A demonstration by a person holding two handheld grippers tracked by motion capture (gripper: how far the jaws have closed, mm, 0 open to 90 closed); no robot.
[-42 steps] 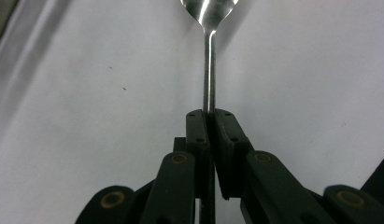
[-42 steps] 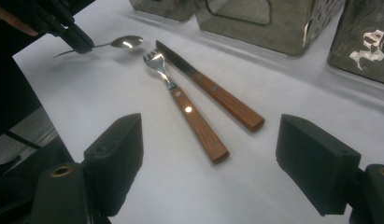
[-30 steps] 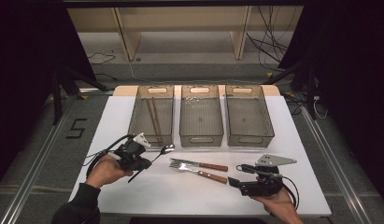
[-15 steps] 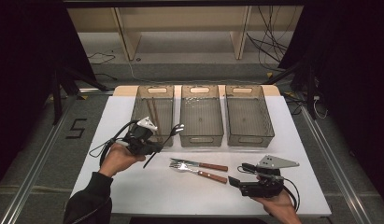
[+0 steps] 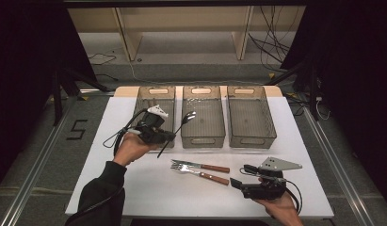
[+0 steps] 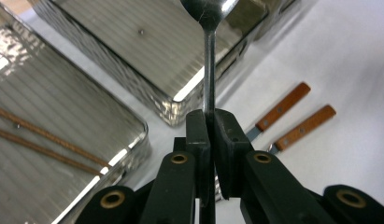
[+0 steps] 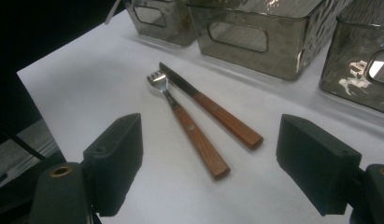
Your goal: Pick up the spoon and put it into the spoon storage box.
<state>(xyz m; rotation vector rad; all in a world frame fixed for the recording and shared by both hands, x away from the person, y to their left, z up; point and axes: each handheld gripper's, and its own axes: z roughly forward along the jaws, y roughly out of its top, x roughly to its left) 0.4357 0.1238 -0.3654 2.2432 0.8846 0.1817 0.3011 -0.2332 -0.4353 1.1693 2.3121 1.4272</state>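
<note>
**Spoon held over the bins**

White bench (image 5: 134, 188) on a grey floor, dark room around, wooden shelving behind. Three clear bins in a row at the back. Left hand-held gripper (image 5: 166, 136) is clamped on a spoon (image 5: 181, 124), its bowl above the middle bin (image 5: 203, 136). Right hand-held gripper (image 5: 239, 177) rests wide, just beside a fork (image 5: 200, 173) and knife (image 5: 200, 165).

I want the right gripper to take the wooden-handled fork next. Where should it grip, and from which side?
Probably the wooden handle of the wooden-handled fork, from straight above. It lies flat on the white table, close beside the wooden-handled knife; the handle ends are spread a little, leaving some room for the open right gripper.
</note>
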